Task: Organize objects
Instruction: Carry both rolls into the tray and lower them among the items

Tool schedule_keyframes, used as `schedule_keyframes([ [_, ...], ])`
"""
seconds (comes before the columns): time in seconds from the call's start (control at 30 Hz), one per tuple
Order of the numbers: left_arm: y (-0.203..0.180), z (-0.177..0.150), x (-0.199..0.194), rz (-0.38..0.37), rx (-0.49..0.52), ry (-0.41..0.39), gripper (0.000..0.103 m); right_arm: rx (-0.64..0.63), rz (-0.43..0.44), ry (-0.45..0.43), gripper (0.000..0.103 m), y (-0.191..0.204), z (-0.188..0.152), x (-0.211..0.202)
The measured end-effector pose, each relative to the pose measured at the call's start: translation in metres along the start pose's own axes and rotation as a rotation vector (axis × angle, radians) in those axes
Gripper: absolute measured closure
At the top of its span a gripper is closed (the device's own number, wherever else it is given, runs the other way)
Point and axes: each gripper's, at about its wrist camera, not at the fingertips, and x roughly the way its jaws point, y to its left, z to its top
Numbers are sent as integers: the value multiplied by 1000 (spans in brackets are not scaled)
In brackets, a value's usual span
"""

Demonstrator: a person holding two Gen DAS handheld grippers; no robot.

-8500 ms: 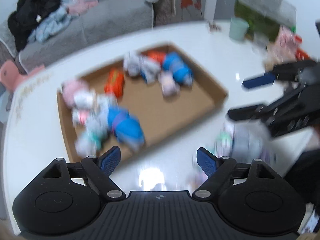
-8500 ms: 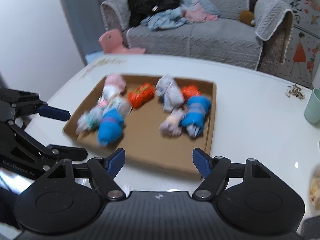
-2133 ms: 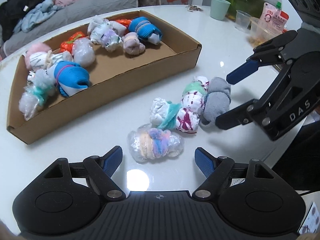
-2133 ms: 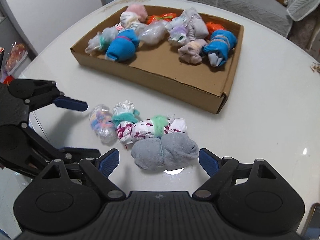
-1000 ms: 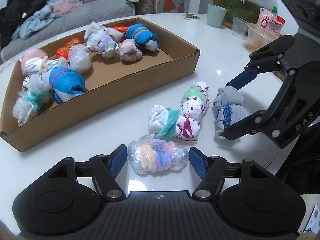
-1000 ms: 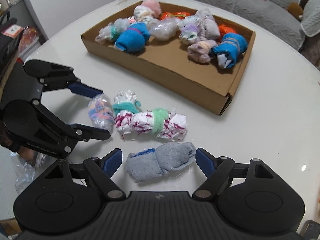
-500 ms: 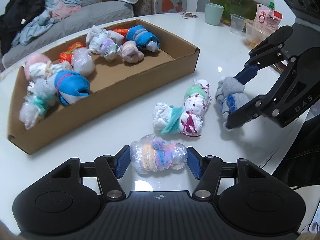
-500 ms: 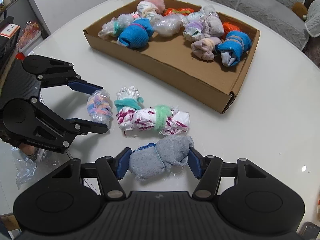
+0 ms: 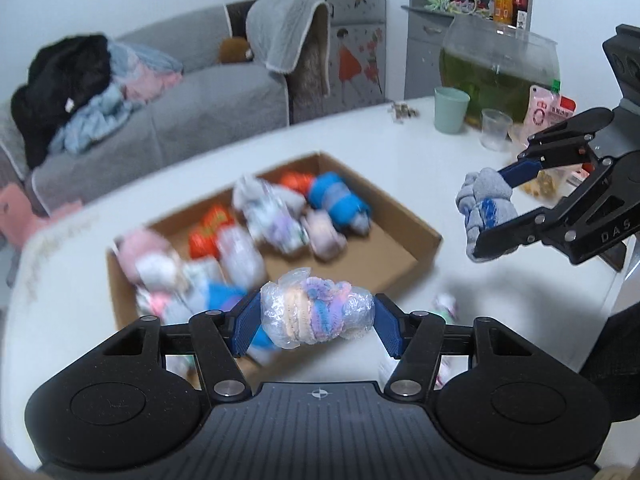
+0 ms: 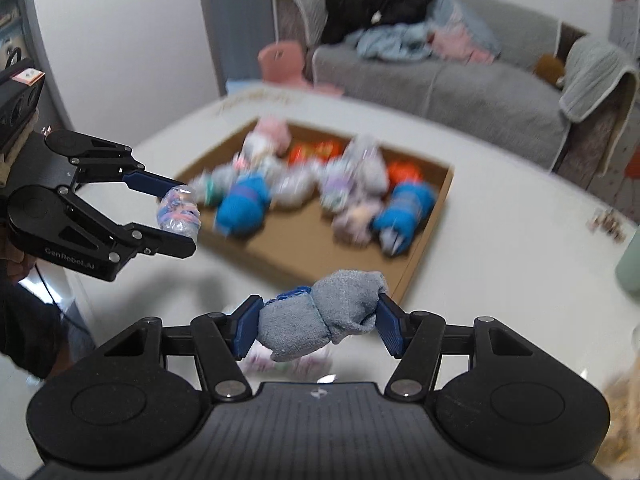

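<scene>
Crinkly plastic around the pastel sock roll (image 9: 316, 312) looks slippery but it's soft and light, so the left gripper (image 9: 316, 322) pinches it end to end, while the right gripper (image 10: 318, 322) squeezes the grey sock roll (image 10: 320, 320) likewise, both above the table (image 10: 500, 248) short of the cardboard box (image 10: 424, 248).

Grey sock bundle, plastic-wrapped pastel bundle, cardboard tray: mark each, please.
grey sock bundle (image 10: 320, 316), right wrist view, middle of the roll.
plastic-wrapped pastel bundle (image 9: 316, 308), left wrist view, striped centre.
cardboard tray (image 10: 424, 232), right wrist view, right wall.
</scene>
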Motion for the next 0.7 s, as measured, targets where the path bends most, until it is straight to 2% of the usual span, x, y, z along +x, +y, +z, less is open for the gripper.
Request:
schedule_keyframes([
  [0.13, 12, 19, 3, 7, 5, -21, 38, -4, -13, -71, 47, -6, 22, -6],
  [0.33, 20, 35, 30, -9, -26, -36, 38, -35, -28, -98, 47, -13, 48, 8],
  [0.53, 15, 34, 63, -45, -51, -38, 37, -35, -22, -100, 47, -21, 63, 30],
  [0.7, 16, 20, 96, -67, -73, -18, 37, -48, -15, -77, 47, -22, 64, 50],
])
